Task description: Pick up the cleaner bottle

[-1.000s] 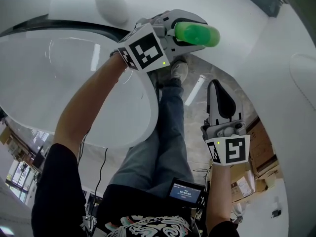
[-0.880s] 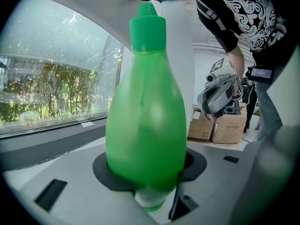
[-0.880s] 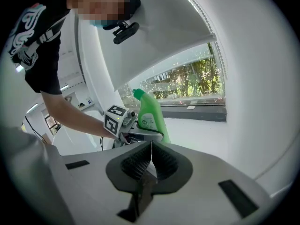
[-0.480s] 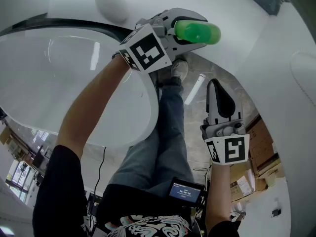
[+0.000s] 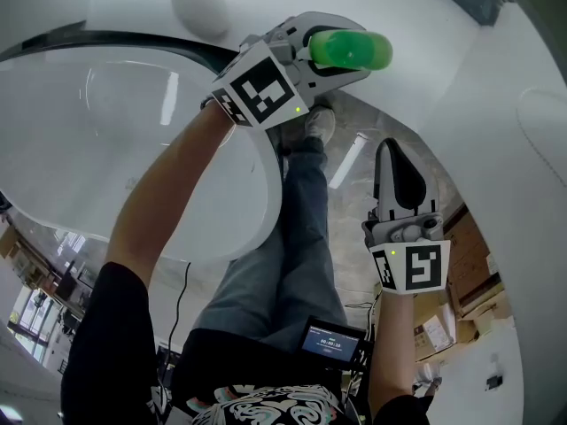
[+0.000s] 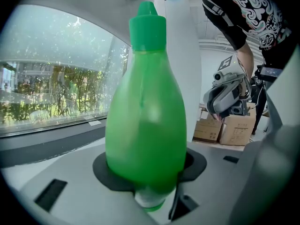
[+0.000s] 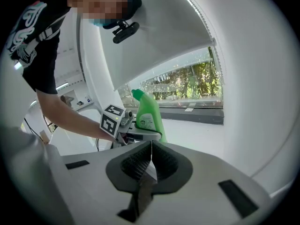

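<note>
Green cleaner bottle (image 5: 350,50) (image 6: 145,125) (image 7: 149,116), gripped in the left tongs (image 5: 335,56) (image 6: 151,175); the two jaws press on opposite sides of its broad lower body, standing wide apart to take its width. In the left gripper view the bottle stands upright between the jaws, its green cap (image 6: 147,25) uppermost and its pale base low in the gap. In the right gripper view the same bottle stands upright beside a window (image 7: 187,86), with a small label (image 7: 145,122) on its side and the left tongs (image 7: 140,134) closed round its lower part; its base is hidden there behind the right tongs' own body, so whether it rests on anything cannot be told. The left marker cube (image 5: 261,87) sits just behind the grip, at the end of the person's outstretched left forearm (image 5: 168,193), which lies over a large white rounded counter (image 5: 106,149).

Right tongs (image 5: 394,162) (image 7: 151,156), well apart from the bottle and lower in the head view; the jaws are fully together, their ribbed pads meeting along one line, with nothing between them. Their marker cube (image 5: 412,268) faces the camera. The right tongs also appear small at the right of the left gripper view (image 6: 227,95).

Below: the person's legs (image 5: 292,246) in jeans, one shoe (image 5: 321,127) on the floor, a small lit screen (image 5: 332,342) at the waist, and cardboard boxes (image 5: 461,273) (image 6: 225,128) to the right
</note>
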Demonstrator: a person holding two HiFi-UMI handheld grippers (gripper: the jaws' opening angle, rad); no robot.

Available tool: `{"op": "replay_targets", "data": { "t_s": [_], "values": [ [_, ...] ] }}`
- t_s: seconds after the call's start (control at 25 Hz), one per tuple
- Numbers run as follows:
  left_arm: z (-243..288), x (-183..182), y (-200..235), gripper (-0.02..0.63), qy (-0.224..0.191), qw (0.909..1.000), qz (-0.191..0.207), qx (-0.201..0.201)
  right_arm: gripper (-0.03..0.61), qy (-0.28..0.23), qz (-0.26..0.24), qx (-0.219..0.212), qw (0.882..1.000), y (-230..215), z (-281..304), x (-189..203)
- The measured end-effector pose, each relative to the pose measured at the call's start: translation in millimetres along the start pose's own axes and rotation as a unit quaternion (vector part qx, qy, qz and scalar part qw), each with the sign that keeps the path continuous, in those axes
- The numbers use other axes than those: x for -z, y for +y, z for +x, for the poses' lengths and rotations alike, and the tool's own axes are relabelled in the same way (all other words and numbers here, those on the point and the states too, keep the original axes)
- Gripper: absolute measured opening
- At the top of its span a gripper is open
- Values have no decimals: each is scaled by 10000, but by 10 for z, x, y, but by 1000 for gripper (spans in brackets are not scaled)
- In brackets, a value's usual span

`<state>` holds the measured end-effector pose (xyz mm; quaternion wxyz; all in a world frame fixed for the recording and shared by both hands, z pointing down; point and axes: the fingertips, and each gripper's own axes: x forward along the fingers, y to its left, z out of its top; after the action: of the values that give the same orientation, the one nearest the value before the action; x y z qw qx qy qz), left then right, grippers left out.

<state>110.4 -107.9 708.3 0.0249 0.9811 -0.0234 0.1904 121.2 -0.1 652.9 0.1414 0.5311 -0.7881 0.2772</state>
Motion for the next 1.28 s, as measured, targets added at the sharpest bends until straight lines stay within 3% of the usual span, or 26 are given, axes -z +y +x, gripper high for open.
{"op": "replay_targets", "data": {
  "t_s": [0.52, 1.28],
  "values": [
    [-360, -265, 245, 210, -218, 9961, -305, -805, 26, -118, -431, 240, 9987, 30, -58, -227],
    [-1027, -958, 107, 209, -345, 9893, -244, -1396, 26, -468, -982, 529, 9927, 149, -253, -818]
  ]
}}
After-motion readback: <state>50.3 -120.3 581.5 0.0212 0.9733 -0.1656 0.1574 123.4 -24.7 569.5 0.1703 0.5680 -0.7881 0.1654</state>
